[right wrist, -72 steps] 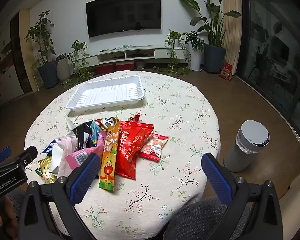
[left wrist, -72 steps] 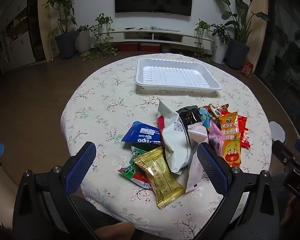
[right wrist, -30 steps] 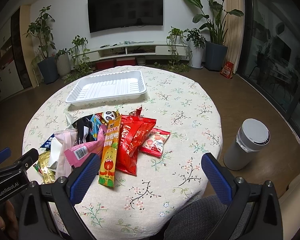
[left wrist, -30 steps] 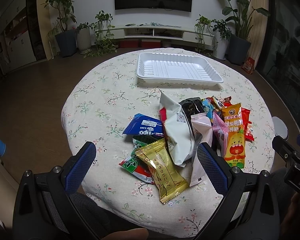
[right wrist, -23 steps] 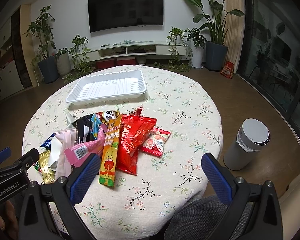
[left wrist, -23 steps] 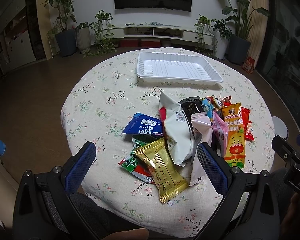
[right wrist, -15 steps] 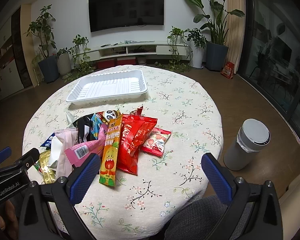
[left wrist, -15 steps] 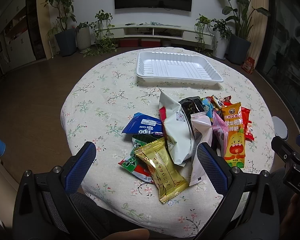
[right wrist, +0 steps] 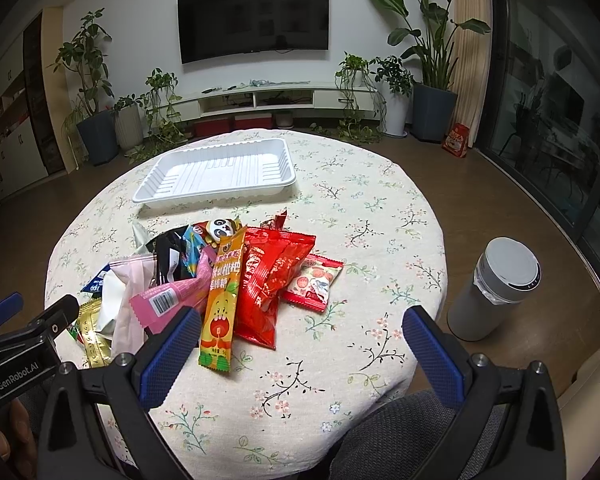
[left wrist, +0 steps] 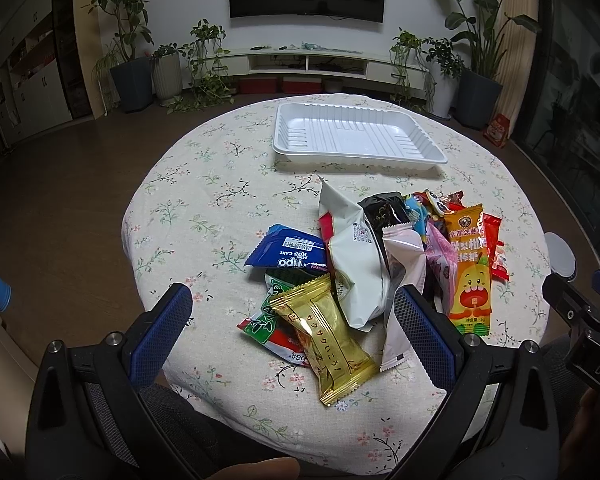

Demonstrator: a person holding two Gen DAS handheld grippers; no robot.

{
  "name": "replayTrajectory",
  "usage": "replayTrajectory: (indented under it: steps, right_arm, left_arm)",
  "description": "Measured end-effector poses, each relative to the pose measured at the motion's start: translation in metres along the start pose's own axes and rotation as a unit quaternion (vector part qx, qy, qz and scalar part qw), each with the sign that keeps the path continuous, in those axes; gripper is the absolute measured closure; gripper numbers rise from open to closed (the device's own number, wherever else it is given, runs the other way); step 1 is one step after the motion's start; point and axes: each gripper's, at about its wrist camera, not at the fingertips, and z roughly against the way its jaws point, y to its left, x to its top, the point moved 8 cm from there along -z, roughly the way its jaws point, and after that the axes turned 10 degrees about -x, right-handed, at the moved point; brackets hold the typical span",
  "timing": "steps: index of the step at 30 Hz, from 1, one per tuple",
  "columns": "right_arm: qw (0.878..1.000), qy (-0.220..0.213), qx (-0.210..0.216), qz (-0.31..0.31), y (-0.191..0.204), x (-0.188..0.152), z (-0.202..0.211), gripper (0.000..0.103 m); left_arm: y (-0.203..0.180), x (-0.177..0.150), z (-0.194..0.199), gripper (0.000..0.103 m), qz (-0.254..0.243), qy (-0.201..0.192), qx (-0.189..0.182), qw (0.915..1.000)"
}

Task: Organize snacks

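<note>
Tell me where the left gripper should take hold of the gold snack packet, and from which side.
Grip the gold packet at its near crimped end, coming in low from the table's near edge. That end lies flat on the cloth, clear of other wrappers and pointing toward the open left gripper, while its far end sits on the green packet beside the white bag. The thin sealed edge probably suits a pinch.

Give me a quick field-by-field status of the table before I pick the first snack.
tray: white tray, nothing in it, at the far side of the table
snacks: all heaped on the near side, none in the tray
nearest left gripper: gold packet, lying on top of the green packet
nearest right gripper: orange stick packet, beside the red bag
left gripper: open, holding nothing
right gripper: open, holding nothing
off table: grey bin on the floor to the right
</note>
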Motion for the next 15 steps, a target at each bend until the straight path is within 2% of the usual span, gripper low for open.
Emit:
replayTrajectory:
  steps: [15]
  right_arm:
    - [1.000, 0.001, 0.000, 0.001, 0.0014, -0.0031, -0.0016, 0.000]
  left_arm:
    - [0.0002, -0.0023, -0.0012, 0.001, 0.000, 0.001, 0.001, 1.0000]
